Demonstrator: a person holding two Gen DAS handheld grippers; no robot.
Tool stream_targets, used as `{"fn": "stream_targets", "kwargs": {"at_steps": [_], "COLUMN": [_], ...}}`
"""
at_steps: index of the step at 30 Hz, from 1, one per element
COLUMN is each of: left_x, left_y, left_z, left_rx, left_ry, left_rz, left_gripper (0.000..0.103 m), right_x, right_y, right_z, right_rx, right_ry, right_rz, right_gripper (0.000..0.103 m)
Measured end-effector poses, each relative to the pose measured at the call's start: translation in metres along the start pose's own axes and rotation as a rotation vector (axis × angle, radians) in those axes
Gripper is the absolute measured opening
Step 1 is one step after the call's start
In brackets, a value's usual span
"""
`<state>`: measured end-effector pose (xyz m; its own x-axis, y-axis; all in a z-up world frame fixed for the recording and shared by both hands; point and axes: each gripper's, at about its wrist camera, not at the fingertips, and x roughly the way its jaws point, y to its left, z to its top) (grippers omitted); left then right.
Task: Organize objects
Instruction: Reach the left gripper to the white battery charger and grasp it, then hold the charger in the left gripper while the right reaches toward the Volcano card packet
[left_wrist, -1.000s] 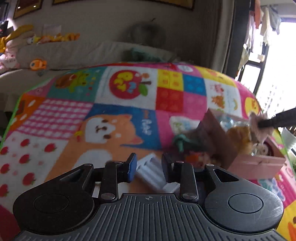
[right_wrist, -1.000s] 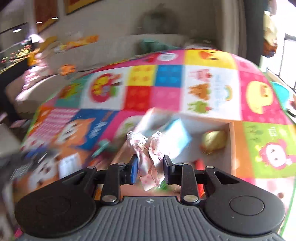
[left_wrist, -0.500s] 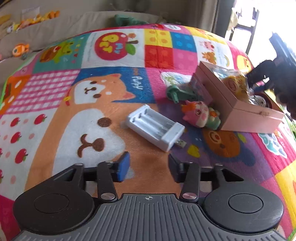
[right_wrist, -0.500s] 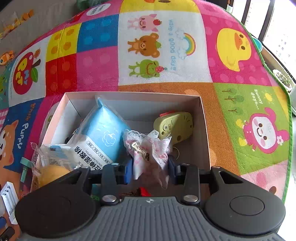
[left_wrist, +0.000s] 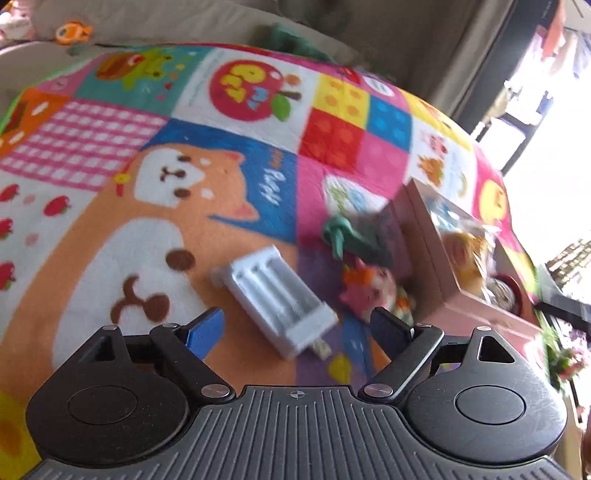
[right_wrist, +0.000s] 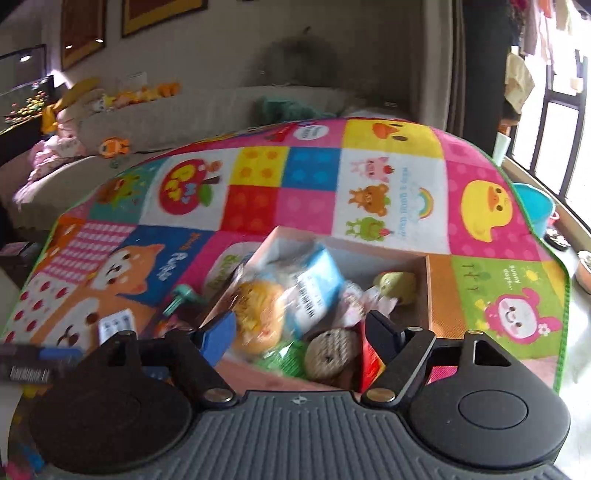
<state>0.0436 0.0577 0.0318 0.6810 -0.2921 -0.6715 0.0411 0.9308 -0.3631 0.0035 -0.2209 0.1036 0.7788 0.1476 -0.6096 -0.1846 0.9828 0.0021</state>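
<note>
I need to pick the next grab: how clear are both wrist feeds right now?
Left wrist view: motion-smeared; white battery charger and pink toy are soft, window side blown out. Right wrist view: pink box contents blurred, fisheye bends the mat.

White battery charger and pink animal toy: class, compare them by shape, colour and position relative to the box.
The white battery charger is flat, rectangular and slotted; the pink animal toy is rounded and multicoloured. The charger lies farther from the pink box; the toy sits beside it. Both rest on the mat, outside the box.
</note>
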Motion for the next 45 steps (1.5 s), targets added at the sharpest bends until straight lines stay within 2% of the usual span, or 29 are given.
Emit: {"fn": "stream_targets", "kwargs": {"at_steps": [3,7,10,12,13,15,17,19,22,25,29,32,38,45], "left_x": [0.021,0.044,0.051,0.051,0.05,0.047,0.042,0.034,0.014,-0.009,-0.025,-0.022,-0.005,-0.004], "left_y": [-0.009,-0.026,-0.032,-0.033,-0.033,-0.034,-0.031,-0.024,-0.011,-0.003,0.01,0.016,0.01,0.013], "left_z": [0.009,0.01,0.01,0.008,0.006,0.002,-0.003,-0.006,-0.016,-0.034,-0.05,-0.046,-0.037,-0.038], "left_rx": [-0.015,0.097,0.146,0.176,0.199,0.249,0.282,0.293,0.306,0.36,0.345,0.306,0.315,0.306], "left_ry": [0.035,0.012,0.01,0.017,0.017,0.008,-0.004,-0.014,0.002,0.023,-0.036,-0.074,-0.107,-0.117], "left_rz": [0.037,0.15,0.186,0.19,0.198,0.218,0.223,0.208,0.138,0.084,0.12,0.133,0.156,0.146], "left_gripper": [0.09,0.09,0.09,0.089,0.085,0.077,0.06,0.053,0.052,0.053,0.055,0.054,0.054,0.054], "right_x": [0.001,0.013,0.022,0.019,0.018,0.017,0.017,0.016,0.017,0.019,0.021,0.023,0.027,0.028], "right_y": [0.028,0.053,0.063,0.064,0.064,0.063,0.062,0.06,0.06,0.06,0.061,0.06,0.049,0.052], "right_z": [-0.036,-0.079,-0.1,-0.107,-0.107,-0.107,-0.108,-0.107,-0.108,-0.107,-0.107,-0.107,-0.105,-0.104], "right_rx": [-0.069,-0.122,-0.147,-0.151,-0.154,-0.153,-0.148,-0.141,-0.134,-0.135,-0.134,-0.123,-0.055,-0.051], "right_ry": [0.02,0.06,0.087,0.051,0.049,0.044,0.052,0.056,0.063,0.074,0.083,0.09,0.118,0.132], "right_rz": [0.03,0.043,0.025,0.006,0.017,0.022,0.028,0.025,0.02,0.021,0.025,0.027,0.074,0.062], "right_gripper": [0.08,0.081,0.083,0.093,0.097,0.098,0.099,0.101,0.103,0.103,0.103,0.103,0.103,0.103]}}
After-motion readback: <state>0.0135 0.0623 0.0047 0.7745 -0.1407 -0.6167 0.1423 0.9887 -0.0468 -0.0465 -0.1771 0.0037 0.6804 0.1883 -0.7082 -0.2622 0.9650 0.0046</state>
